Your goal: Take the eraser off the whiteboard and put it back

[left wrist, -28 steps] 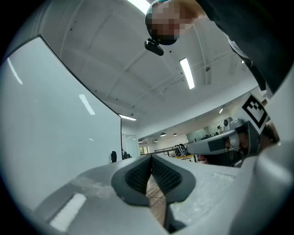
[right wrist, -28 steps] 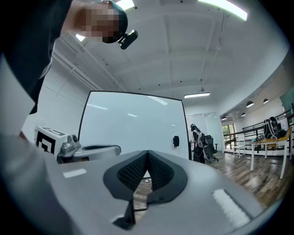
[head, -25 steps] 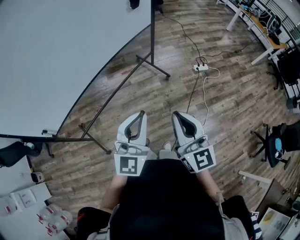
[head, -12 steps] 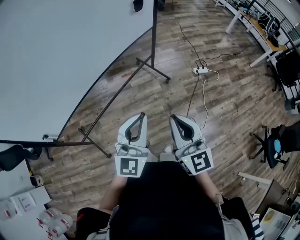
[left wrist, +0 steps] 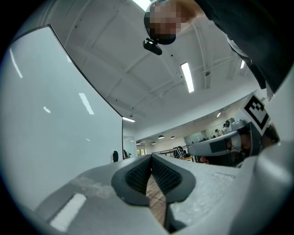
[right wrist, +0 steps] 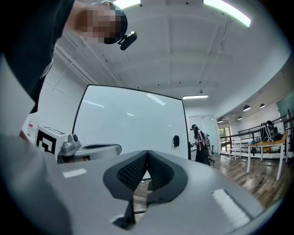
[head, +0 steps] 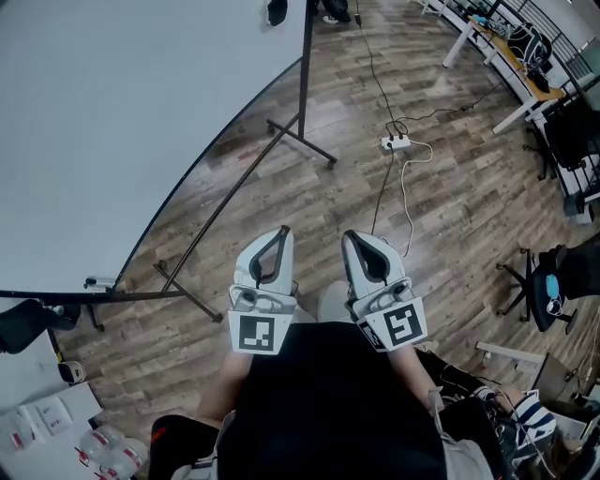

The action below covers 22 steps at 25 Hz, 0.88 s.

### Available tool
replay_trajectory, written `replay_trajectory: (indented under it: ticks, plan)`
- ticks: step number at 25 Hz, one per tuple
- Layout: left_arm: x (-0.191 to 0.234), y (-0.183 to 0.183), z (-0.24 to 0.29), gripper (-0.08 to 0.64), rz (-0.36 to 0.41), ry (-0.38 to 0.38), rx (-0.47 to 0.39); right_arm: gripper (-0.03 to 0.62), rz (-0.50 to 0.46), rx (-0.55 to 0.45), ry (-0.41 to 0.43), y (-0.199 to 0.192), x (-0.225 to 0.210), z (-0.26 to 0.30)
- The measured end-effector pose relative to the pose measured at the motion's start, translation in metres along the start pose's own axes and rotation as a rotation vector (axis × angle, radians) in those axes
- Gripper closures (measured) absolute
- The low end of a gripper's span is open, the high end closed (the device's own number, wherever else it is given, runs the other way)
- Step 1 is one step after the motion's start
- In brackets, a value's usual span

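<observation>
The whiteboard [head: 112, 122] fills the left of the head view. The eraser [head: 276, 11] is a small dark block stuck near the board's far right edge; it also shows in the right gripper view as the eraser [right wrist: 176, 140] and, very small, in the left gripper view as the eraser [left wrist: 115, 156]. My left gripper [head: 281, 231] and right gripper [head: 352, 236] are held side by side in front of the person's body, far short of the eraser. Both point roughly level toward the board. Each has its ribbed pads closed together with nothing between them: left gripper [left wrist: 151, 157], right gripper [right wrist: 147, 152].
The whiteboard's black stand legs [head: 300, 136] spread over the wooden floor ahead. A power strip with cables [head: 396, 142] lies to the right of them. Desks [head: 511, 47] and an office chair [head: 548, 286] line the right side. A person [right wrist: 198, 144] stands beyond the board.
Both grippers stay shut and side by side. The floor, the stand and the power strip have slid slightly down and left in the head view.
</observation>
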State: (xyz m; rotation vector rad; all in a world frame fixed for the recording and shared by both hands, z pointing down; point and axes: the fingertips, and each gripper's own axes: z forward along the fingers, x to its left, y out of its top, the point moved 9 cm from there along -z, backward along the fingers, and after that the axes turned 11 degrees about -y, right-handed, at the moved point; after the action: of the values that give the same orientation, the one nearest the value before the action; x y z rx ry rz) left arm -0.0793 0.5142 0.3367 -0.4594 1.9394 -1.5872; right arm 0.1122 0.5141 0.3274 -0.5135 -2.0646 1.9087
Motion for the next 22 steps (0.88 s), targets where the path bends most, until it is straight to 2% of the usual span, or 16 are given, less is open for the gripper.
replay_trajectory:
  ticks: [11,22]
  plan:
    - [0.015,-0.011,0.037,0.557,0.017,0.025,0.025,0.591,0.026,-0.011,0.015,-0.009,-0.034,0.042]
    - [0.035,-0.027,0.133,0.557,0.035,0.066,0.034,0.591,0.038,0.002,0.078,-0.017,-0.112,0.115]
